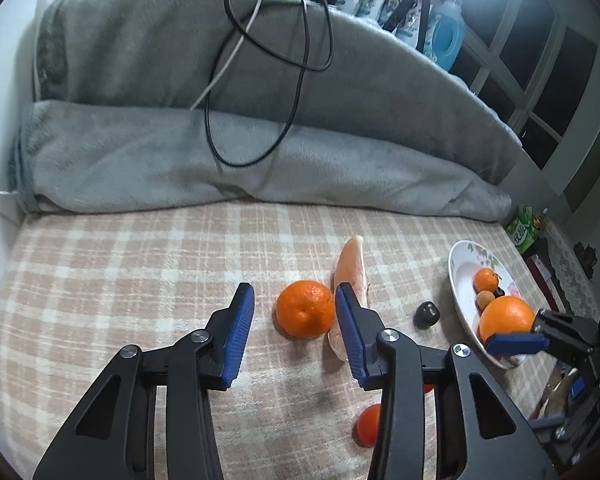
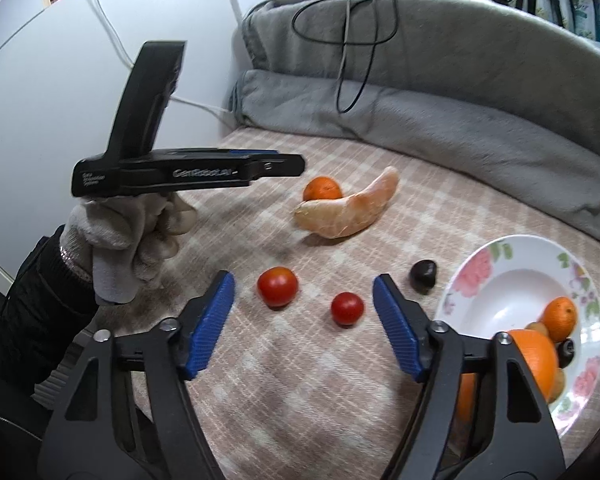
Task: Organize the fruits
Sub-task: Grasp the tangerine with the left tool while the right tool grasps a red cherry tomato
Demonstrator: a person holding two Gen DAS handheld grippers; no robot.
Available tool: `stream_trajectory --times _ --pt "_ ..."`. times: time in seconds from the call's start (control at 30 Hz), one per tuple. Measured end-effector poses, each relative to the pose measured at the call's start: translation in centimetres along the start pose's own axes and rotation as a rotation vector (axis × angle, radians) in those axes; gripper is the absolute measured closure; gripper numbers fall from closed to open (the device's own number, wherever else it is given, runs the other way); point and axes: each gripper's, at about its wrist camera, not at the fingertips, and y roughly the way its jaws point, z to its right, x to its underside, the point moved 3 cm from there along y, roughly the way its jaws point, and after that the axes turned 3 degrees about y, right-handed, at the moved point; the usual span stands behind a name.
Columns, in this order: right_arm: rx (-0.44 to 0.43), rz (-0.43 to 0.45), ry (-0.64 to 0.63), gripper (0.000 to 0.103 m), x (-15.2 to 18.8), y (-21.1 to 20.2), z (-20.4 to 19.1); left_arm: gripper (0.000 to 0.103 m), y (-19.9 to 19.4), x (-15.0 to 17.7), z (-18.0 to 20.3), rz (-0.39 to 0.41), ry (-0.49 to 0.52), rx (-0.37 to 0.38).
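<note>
My left gripper (image 1: 294, 294) stands open over the checked cloth, its blue pads either side of an orange (image 1: 304, 308) without pressing on it. A peeled pomelo segment (image 1: 349, 268) lies against the orange's right side. My right gripper (image 2: 303, 282) is open low over two cherry tomatoes (image 2: 278, 286) (image 2: 347, 308), which sit just beyond its tips. A dark small fruit (image 2: 423, 276) lies beside the flowered plate (image 2: 499, 300), which holds a big orange (image 2: 535, 356), a mandarin (image 2: 559, 318) and small fruits. A gloved hand (image 2: 120, 240) carries the left gripper.
A rolled grey blanket (image 1: 260, 160) with black and white cables (image 1: 296, 92) walls off the back. A white wall (image 2: 60, 80) bounds the left. The plate sits at the cloth's right edge, with a green packet (image 1: 521, 230) and a blue bottle (image 1: 445, 38) beyond.
</note>
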Motion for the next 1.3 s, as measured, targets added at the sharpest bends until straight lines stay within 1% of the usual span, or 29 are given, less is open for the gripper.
stream_trajectory --times 0.1,0.27,0.5,0.7,0.73,0.93,1.03,1.2,1.27,1.3 --pt "-0.015 -0.014 0.000 0.033 0.2 0.7 -0.3 0.062 0.5 0.1 -0.3 -0.024 -0.023 0.024" --pt "-0.032 -0.038 -0.004 0.042 0.2 2.1 -0.7 0.062 1.2 -0.1 -0.8 -0.057 -0.069 0.073" --pt "-0.042 -0.073 -0.012 0.049 0.3 4.0 -1.3 0.062 2.2 -0.1 -1.2 -0.093 -0.122 0.123" --pt "-0.044 -0.094 -0.013 0.049 0.5 5.1 -1.5 0.063 2.9 0.1 -1.5 -0.114 -0.161 0.153" --pt "-0.041 -0.097 -0.013 0.050 0.5 5.3 -1.4 0.065 3.0 0.2 -1.6 -0.118 -0.167 0.159" --pt "-0.031 -0.105 -0.012 0.055 0.3 6.2 -1.2 0.065 3.0 0.2 -1.8 -0.117 -0.180 0.162" --pt "-0.024 -0.112 -0.016 0.055 0.2 6.8 -1.2 0.069 3.1 0.2 -1.9 -0.115 -0.182 0.152" --pt "-0.011 -0.121 -0.026 0.056 0.3 7.4 -1.2 0.069 3.2 0.3 -2.3 -0.112 -0.198 0.161" --pt "-0.010 -0.124 -0.027 0.060 0.3 7.5 -1.2 0.070 3.1 0.3 -2.4 -0.110 -0.203 0.164" --pt "-0.010 -0.126 -0.027 0.061 0.4 7.6 -1.2 0.070 3.1 0.3 -2.4 -0.108 -0.202 0.163"
